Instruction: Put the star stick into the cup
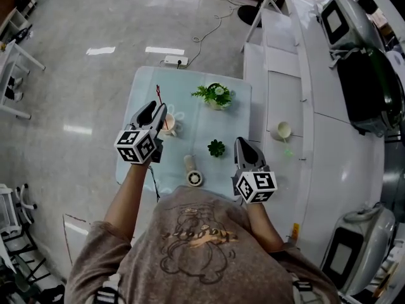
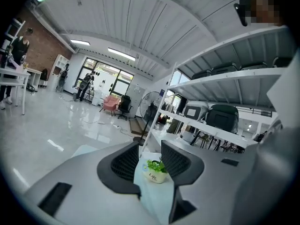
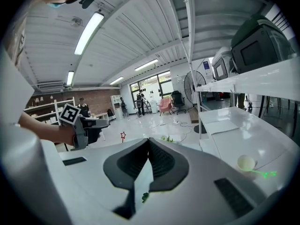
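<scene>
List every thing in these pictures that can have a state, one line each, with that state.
left gripper: open, nothing between the jaws.
right gripper: shut, empty.
star stick: standing in the cup, free of both grippers.
cup: upright on the table, holding the stick.
potted plant: upright on the table.

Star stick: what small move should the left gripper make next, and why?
Probably draw the left gripper back, clear of the cup. Its jaws stand open and empty, and the star stick appears to stand upright in the cup already, so hovering close only risks knocking it.
</scene>
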### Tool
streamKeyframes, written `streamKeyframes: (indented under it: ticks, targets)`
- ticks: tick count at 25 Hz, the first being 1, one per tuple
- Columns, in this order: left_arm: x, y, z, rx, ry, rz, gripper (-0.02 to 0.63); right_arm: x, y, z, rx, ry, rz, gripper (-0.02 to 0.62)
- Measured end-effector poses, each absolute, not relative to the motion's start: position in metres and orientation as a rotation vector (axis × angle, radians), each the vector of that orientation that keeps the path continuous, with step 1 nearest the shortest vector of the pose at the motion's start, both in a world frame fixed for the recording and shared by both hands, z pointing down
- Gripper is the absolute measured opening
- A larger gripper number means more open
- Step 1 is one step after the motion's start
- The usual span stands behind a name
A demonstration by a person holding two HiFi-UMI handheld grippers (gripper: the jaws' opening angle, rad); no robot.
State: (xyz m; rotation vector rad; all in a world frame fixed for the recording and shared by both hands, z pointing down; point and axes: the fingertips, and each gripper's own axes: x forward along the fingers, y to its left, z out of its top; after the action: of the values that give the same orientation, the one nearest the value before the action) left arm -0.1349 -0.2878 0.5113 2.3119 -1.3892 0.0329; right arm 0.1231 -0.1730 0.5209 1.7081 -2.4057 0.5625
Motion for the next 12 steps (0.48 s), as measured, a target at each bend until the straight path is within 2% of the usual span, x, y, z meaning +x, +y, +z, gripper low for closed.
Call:
streamKeyframes:
  ticks: [12]
  targets:
    - [-0.121, -0.221, 0.466, 2.424, -1.390, 0.000, 0.146, 0.117, -0.167, 0.510, 1.659, -2.458, 0.511, 0.002]
